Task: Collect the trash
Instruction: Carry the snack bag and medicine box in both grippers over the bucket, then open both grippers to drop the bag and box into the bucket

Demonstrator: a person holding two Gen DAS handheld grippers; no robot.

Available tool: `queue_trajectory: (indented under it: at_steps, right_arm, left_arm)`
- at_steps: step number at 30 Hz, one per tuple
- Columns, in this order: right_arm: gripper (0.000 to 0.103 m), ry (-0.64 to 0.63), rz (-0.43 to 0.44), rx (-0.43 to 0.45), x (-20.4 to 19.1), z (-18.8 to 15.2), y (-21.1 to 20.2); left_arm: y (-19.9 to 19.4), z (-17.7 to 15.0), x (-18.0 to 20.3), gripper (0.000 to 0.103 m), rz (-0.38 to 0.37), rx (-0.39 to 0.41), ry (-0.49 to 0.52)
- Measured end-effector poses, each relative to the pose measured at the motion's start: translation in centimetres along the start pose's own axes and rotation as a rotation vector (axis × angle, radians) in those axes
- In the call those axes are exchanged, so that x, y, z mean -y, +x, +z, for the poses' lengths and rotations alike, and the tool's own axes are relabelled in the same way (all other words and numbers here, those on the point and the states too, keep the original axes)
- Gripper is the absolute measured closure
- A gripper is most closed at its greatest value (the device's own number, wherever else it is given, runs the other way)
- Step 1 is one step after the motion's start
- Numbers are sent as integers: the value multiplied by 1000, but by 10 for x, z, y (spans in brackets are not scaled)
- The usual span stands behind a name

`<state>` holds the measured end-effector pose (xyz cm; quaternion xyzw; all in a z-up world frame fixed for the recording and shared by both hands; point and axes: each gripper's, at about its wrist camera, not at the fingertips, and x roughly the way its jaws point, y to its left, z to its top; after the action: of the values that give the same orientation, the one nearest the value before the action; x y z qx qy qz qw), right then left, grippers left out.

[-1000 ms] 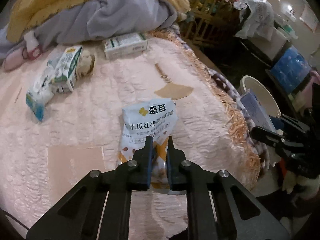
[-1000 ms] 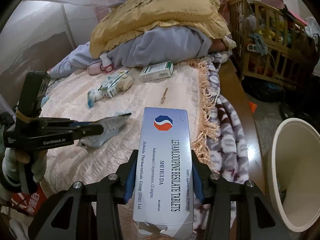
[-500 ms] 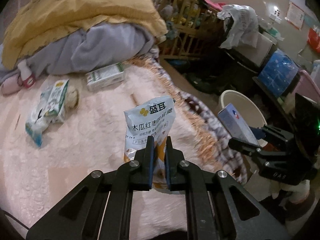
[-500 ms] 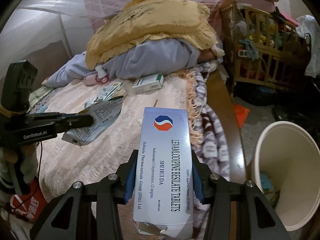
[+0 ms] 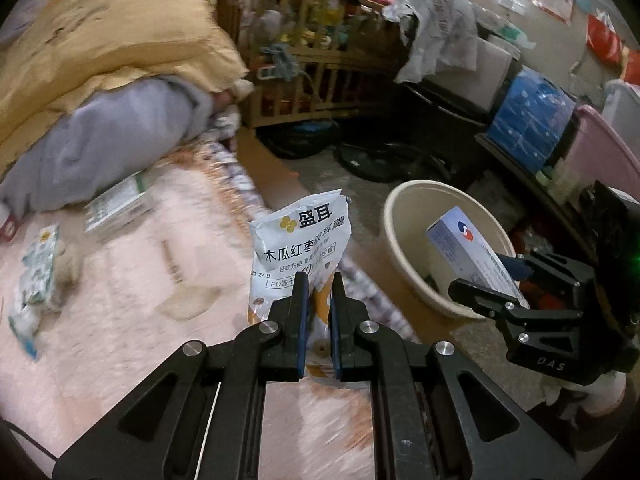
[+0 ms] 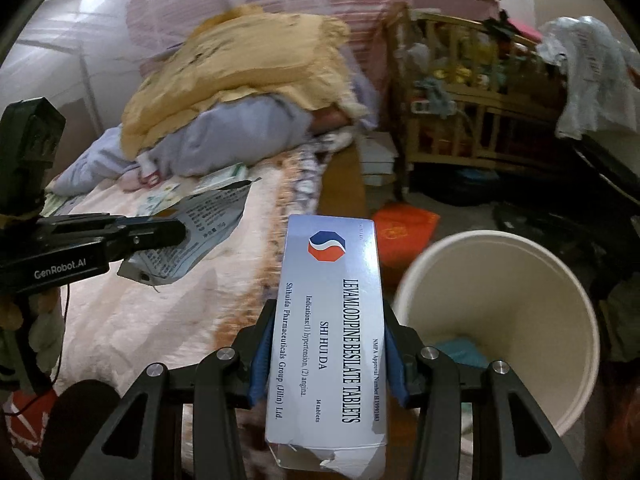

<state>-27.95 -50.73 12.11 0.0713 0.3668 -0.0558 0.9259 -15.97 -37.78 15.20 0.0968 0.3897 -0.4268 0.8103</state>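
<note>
Bin (image 6: 496,320) nearer; crib (image 6: 460,128) beyond.

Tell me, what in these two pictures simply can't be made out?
- Bin contents: right wrist view, mostly hidden by its own wall; only something teal shows.
- Small packets on the bedspread: left wrist view, print blurred by motion.
- Snack pouch bottom: left wrist view, covered by the left hand-held gripper.
- Tablet box near end: right wrist view, torn and cut off by the frame edge.
- The person: only gloved bits at the edges.
</note>
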Motion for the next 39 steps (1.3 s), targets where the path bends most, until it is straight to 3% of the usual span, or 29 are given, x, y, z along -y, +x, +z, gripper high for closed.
queue_trajectory:
  at_steps: [11,19,28,32,34,35,37,39]
  right_arm:
    - [58,119,-125,0,75,-6,-6]
    - [57,210,-197,-25,117,-19,-2]
    - [58,264,-228,-33,135,-23,1]
    - [56,283,-265,-26,140,-22,3]
    - [49,285,-289,-20,141,-22,3]
    - [40,284,-301,-18,142,-23,3]
    - [34,287,-310,-14,143,-23,3]
    - [34,297,-304,-10,144,-23,2]
  left_arm:
    - [51,32,63,96,-117,-43,28]
    - [79,44,99,96,-153,-61,61]
    - [100,50,111,96,-199,-76,42]
    - [106,52,109,96,-255,-78,1]
    - [108,54,107,94,-291,-76,-22]
    - [109,55,107,91,-306,-81,-26]
    - [110,55,106,64,-318,-89,-34]
    - [106,53,104,60,-312,-80,-40]
